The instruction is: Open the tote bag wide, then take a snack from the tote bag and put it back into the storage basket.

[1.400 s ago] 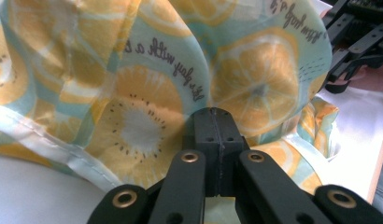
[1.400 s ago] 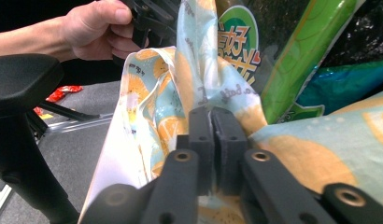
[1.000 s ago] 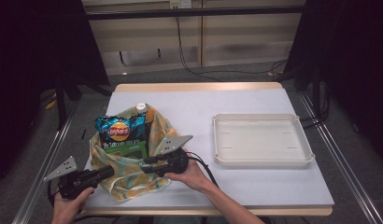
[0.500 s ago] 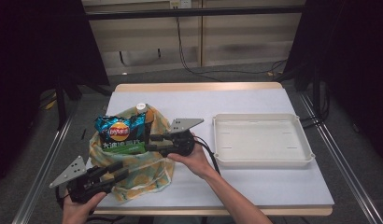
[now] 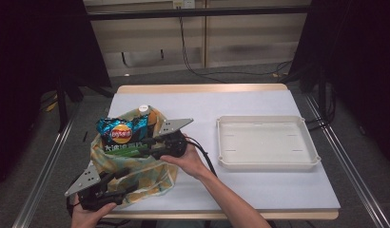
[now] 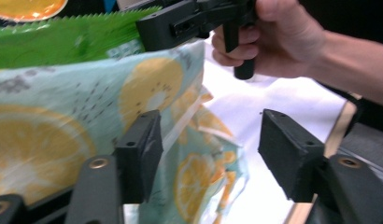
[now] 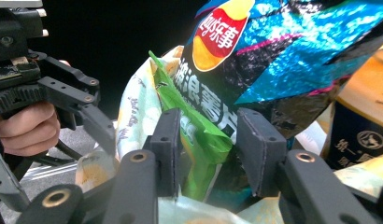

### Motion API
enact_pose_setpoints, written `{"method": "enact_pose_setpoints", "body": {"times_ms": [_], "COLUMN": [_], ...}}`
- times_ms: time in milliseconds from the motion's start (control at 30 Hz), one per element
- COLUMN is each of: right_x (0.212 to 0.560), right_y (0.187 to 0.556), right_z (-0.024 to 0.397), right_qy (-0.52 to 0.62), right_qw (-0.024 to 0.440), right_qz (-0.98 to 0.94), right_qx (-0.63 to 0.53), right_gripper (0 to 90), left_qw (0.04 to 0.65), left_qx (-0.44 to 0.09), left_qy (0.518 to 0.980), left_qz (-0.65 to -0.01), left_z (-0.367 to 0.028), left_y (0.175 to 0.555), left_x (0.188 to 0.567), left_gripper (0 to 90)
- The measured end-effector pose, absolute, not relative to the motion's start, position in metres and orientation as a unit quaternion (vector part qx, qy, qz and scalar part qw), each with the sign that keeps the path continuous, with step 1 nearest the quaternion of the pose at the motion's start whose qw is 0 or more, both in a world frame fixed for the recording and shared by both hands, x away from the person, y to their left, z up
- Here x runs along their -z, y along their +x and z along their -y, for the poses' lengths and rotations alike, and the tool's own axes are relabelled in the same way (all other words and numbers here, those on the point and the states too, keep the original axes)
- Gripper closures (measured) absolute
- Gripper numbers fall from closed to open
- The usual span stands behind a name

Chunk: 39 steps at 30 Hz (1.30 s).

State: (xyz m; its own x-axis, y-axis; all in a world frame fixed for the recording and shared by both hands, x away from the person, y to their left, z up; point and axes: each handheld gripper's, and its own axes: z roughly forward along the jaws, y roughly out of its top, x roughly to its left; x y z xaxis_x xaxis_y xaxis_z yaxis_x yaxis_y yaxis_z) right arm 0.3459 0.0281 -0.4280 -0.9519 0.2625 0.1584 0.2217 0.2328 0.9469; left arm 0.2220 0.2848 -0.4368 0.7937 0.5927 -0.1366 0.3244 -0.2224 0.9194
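Snack bags (image 5: 121,135) crowd the tote bag's (image 5: 136,171) mouth; bare table (image 5: 198,107) separates it from the tray (image 5: 268,141).

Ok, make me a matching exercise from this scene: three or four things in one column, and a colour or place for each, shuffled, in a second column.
Things:
1. chip bag
2. tray
3. fruit-print bag
4. bottle cap

Descriptions:
A. white, lying bare on the right of the table
B. pale cloth printed with orange slices
C. blue and black, with a red and yellow logo
D. small white round top poking up behind the snacks

Pairs: 1-C, 2-A, 3-B, 4-D
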Motion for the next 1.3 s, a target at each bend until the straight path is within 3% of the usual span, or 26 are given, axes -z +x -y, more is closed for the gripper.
{"method": "enact_pose_setpoints", "body": {"times_ms": [267, 433, 1300], "right_x": [0.431, 0.426, 0.381], "right_y": [0.349, 0.345, 0.341], "right_z": [-0.031, -0.031, -0.011], "right_qy": [0.152, 0.149, 0.141], "right_qw": [-0.002, 0.000, 0.038], "right_qz": [-0.784, -0.782, -0.745], "right_qx": [-0.602, -0.606, -0.651], "right_gripper": [82.0, 86.6, 89.3], "left_qw": [0.540, 0.540, 0.543], "left_qx": [-0.120, -0.119, -0.118], "left_qy": [0.771, 0.772, 0.773], "left_qz": [-0.316, -0.314, -0.306], "left_z": [-0.287, -0.286, -0.284], "left_y": [0.224, 0.225, 0.225], "left_x": [0.439, 0.440, 0.440], "left_gripper": [29.0, 27.2, 26.4]}}
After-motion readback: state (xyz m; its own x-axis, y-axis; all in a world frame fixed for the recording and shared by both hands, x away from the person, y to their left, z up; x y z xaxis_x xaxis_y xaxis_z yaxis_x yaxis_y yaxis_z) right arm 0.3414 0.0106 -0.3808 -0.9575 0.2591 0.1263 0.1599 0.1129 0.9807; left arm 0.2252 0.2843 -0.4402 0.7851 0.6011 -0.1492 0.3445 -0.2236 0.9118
